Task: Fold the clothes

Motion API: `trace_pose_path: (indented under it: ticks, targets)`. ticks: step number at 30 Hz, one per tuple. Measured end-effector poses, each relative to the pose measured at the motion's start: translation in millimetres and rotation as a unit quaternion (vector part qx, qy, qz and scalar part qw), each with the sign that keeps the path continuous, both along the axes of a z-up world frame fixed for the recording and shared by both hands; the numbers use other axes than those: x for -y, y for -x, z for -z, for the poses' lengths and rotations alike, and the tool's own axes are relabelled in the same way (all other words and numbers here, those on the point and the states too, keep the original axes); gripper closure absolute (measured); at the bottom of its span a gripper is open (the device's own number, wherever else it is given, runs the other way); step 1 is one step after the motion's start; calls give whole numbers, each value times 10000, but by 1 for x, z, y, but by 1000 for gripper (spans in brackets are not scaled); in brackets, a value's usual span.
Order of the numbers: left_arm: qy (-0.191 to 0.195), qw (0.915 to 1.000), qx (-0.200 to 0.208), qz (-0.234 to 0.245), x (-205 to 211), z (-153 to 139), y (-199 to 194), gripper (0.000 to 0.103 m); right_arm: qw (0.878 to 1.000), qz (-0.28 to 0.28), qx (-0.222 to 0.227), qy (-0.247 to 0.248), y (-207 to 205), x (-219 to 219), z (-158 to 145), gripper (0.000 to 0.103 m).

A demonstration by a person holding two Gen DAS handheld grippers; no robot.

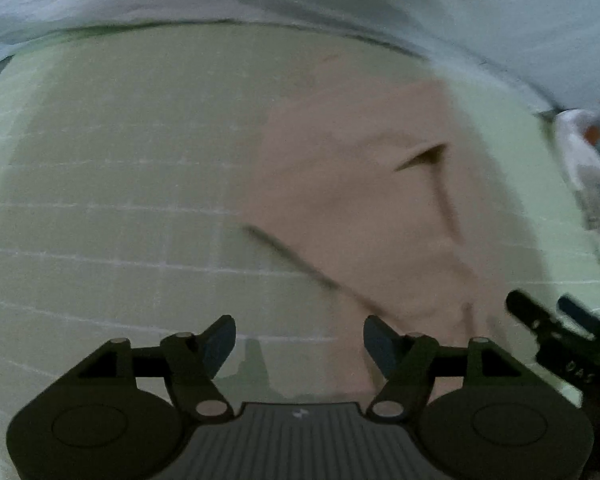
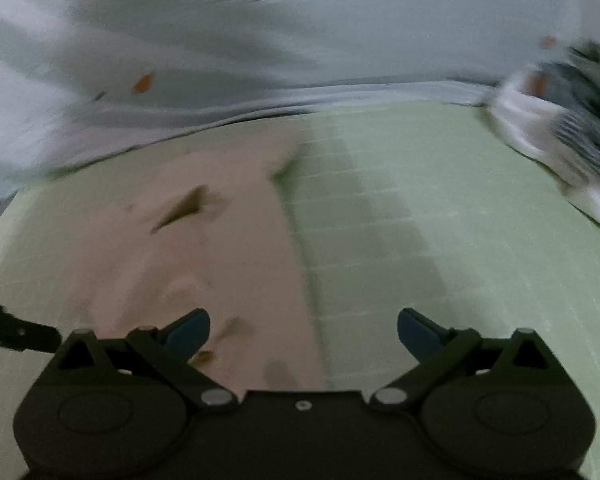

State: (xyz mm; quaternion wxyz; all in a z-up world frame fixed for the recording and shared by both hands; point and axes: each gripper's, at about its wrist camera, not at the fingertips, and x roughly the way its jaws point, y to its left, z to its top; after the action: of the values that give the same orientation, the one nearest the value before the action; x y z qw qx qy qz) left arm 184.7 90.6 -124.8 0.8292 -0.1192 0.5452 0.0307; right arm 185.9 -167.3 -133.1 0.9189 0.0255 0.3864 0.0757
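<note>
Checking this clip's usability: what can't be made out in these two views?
- Pink garment: type unreadable, motion blur in both views; near edge hidden by the left claw.
- Striped pile: blurred, cut off by the right edge, right wrist view.
- Pale sheet: orange marks smeared.

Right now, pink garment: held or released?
Released. The pink garment lies flat on the green mat; both grippers' jaws stand open, empty.

One pink garment point(image 1: 360, 208), two grippers point(image 1: 299, 344)
</note>
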Motion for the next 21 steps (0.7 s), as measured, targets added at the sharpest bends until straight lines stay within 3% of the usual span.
trace_pose_path:
  ticks: [3,6,9,13,15,21]
  targets:
    - [-111,9998,-125,-69,-9,6,-1,30,9987,-503,11,91,-11,-24,2,20]
    - [-68,9997,-180,-128,-15,9,-2,30,9967,-808,-123,15,-22,-38,7,46]
    - [-62,9997,-168,-151,-16,7,-1,29,9946,-983,-327,-50,-30,-46,16,51]
    - [-162,9998,-36,-125,-11,0,5,29,9940,-1045,-331,-27,-25,-49,19,92]
    - [-329,9994,60,-77,-6,-7,12,28,9943,-1022,-269,-115,-20,-44,14,97]
    - [-493,9984,265,26,10,-24,41,28,9940,-992,-17,-469,10,-29,-2,98]
